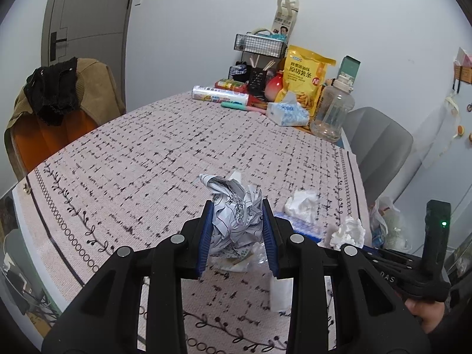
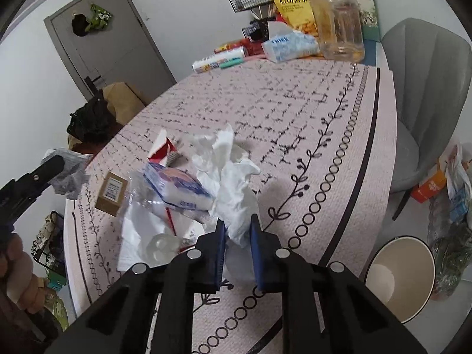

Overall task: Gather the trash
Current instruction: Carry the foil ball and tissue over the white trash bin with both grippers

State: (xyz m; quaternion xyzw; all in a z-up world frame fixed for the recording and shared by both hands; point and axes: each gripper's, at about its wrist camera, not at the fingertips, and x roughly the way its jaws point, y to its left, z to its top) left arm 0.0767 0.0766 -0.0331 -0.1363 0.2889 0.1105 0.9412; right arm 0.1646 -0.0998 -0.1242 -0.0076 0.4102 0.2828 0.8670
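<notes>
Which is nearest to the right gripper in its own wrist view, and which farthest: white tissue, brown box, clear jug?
1. White tissue, between the right gripper fingers.
2. Brown box, left of the pile.
3. Clear jug, far table end.

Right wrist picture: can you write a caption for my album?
The right gripper pinches a white tissue from the table's trash pile, with a bin waiting below.

Pretty even, soft indoor light in both views, nothing blown out. Heavy fisheye bend with dark vignetted corners. A soft shadow falls on the counter (image 2: 295, 112) beside the tissue (image 2: 233, 183). Focus stays decently sharp, edges slightly smeared.
</notes>
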